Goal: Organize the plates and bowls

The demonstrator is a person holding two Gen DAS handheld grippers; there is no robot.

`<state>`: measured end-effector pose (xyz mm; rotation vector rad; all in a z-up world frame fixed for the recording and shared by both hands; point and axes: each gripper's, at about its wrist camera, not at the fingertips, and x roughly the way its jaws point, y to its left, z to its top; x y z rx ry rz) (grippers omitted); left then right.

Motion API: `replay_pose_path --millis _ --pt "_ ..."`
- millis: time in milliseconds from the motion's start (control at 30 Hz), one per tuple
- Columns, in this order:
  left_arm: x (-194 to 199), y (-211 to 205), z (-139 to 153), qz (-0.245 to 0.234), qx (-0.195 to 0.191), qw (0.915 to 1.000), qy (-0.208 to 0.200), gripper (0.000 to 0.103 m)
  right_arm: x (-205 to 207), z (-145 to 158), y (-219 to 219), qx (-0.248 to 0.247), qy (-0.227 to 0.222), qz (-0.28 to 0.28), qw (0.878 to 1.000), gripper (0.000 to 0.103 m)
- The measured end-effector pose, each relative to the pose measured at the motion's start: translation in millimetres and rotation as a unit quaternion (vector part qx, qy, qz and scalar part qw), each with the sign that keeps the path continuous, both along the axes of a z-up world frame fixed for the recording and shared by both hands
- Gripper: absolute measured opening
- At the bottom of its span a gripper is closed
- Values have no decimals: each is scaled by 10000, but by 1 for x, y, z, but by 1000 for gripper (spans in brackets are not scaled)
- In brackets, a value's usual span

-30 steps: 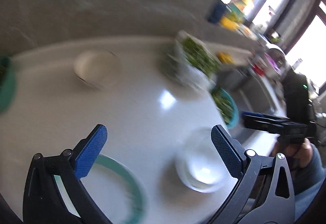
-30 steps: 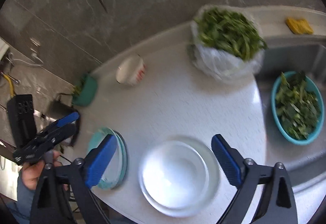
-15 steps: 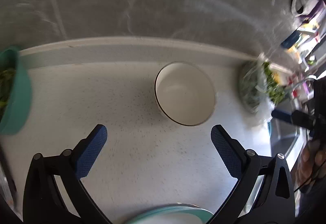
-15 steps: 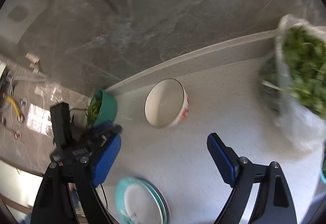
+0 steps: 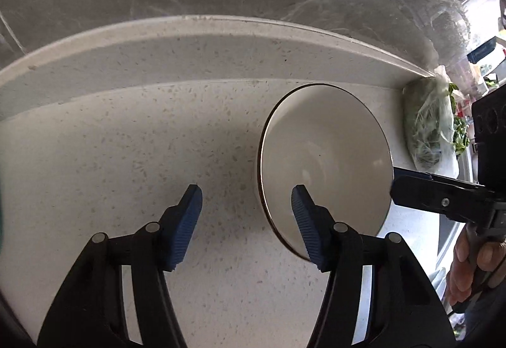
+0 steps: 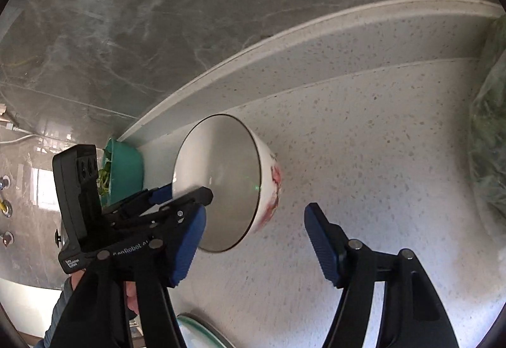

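Observation:
A white bowl (image 5: 325, 164) with a dark rim and a red pattern on its outside (image 6: 221, 177) stands on the speckled counter near the back ledge. My left gripper (image 5: 246, 215) is open, its jaws straddling the bowl's left rim, the right finger (image 5: 305, 221) inside the bowl. It also shows in the right wrist view (image 6: 177, 194). My right gripper (image 6: 256, 240) is open and empty at the bowl's right side; its left finger (image 6: 189, 240) is in front of the bowl. A teal-rimmed plate (image 6: 202, 332) lies at the near edge.
A teal bowl of greens (image 6: 121, 171) stands left of the white bowl by the ledge. A plastic bag of greens (image 5: 433, 126) lies to the right, also in the right wrist view (image 6: 490, 142). A marble wall rises behind the ledge.
Both grippers have moved forward to the white bowl and narrowed their opening. The left gripper's jaws now straddle the bowl's rim. The glass bowl and teal plates dropped out of view.

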<state>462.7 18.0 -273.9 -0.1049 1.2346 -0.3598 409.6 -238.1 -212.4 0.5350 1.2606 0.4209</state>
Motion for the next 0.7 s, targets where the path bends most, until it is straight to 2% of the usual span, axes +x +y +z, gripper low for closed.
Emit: replay_pose_path --millis 267,433,600,700 --pt "9 10 -16 28 -208 9997 122 56 16 -14 18 -50 150 158 9997 51" --pt "0 -1 -17 7 -357 9992 176 39 19 -17 21 -57 181 104 9998 45" --pt "-1 -11 -14 -47 -378 9991 190 37 21 -14 13 35 138 68 9999 44" --pt "1 0 -11 -59 -525 9983 243 37 24 -16 12 39 154 77 9998 44"
